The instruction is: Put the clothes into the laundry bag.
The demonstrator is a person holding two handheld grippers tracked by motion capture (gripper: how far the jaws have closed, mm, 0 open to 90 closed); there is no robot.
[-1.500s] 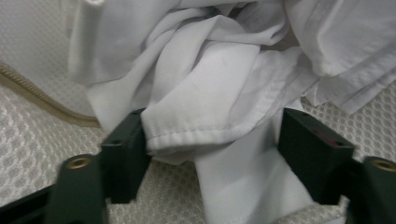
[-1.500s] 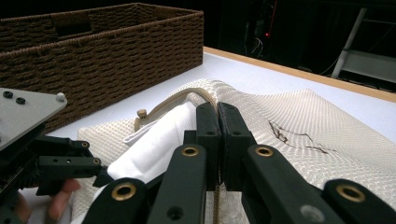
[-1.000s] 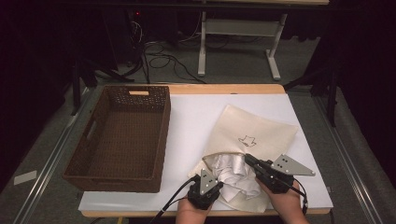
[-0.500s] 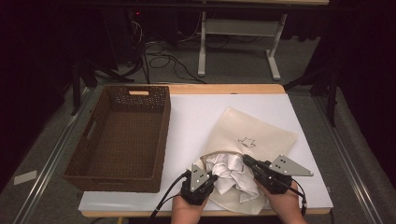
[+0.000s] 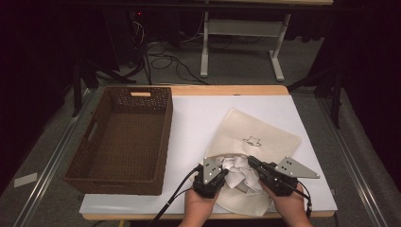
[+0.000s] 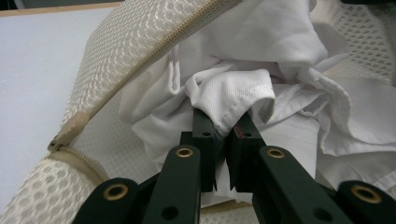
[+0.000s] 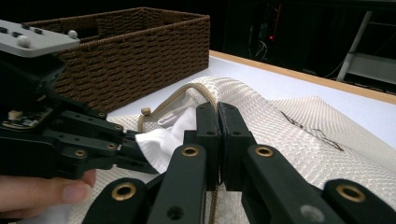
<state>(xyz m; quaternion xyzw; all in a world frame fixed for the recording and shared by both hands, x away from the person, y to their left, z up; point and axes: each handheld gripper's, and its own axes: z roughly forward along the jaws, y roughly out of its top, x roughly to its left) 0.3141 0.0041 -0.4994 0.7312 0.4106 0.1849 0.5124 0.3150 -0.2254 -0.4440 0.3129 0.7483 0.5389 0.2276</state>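
A cream mesh bag [image 5: 257,135] lies on the white table with its zippered mouth open toward me. A crumpled white garment [image 5: 239,172] spills from that mouth. My left gripper [image 5: 223,166] is shut on a fold of the garment [image 6: 261,56], its jaws [image 6: 223,130] pinching the hemmed edge just under the bag's raised zipper rim [image 6: 140,51]. My right gripper [image 5: 250,161] is shut on the bag's zipper rim, holding the mouth lifted [image 7: 218,109]. In the right gripper view the left gripper [image 7: 137,156] reaches into the garment [image 7: 163,137].
A brown wicker basket [image 5: 165,135] stands to the left of the bag, close to the left gripper. The table's front edge [image 5: 142,215] runs just under both hands. Table legs and cables lie on the floor beyond the table.
My left gripper has shifted a little left and then farther from the table's front edge, still pinching the white garment. The right gripper has held its place on the bag.
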